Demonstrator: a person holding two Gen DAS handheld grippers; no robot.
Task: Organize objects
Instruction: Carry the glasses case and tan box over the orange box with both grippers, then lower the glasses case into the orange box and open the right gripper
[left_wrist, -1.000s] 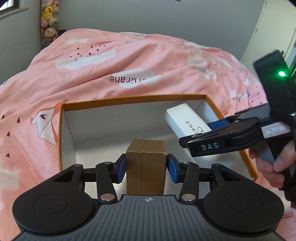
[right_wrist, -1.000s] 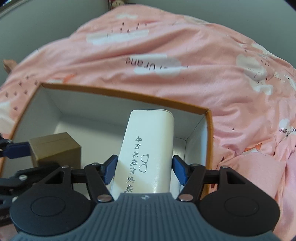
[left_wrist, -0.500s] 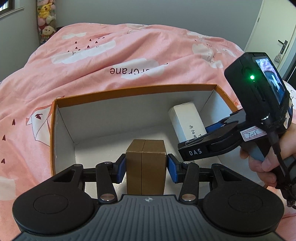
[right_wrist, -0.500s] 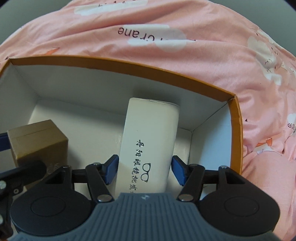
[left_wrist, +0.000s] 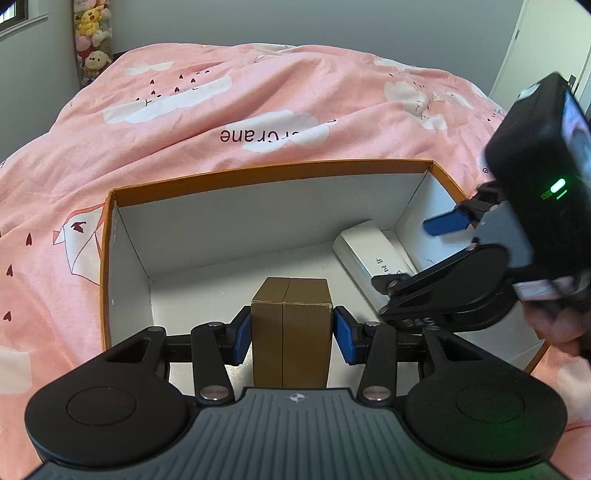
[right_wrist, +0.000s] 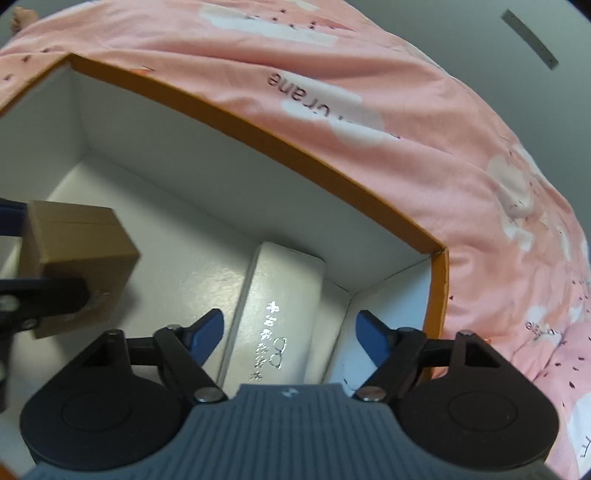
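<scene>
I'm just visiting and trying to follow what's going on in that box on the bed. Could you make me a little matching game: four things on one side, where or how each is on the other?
Things:
1. brown box
2. white case
3. left tool
4. right tool

States:
A. lies on the floor of the orange box, by its right wall
B. open, pads clear of the case on both sides
C. stands upright, gripped on two sides
D. shut on a small carton

Pairs: 1-C, 2-A, 3-D, 4-B
</scene>
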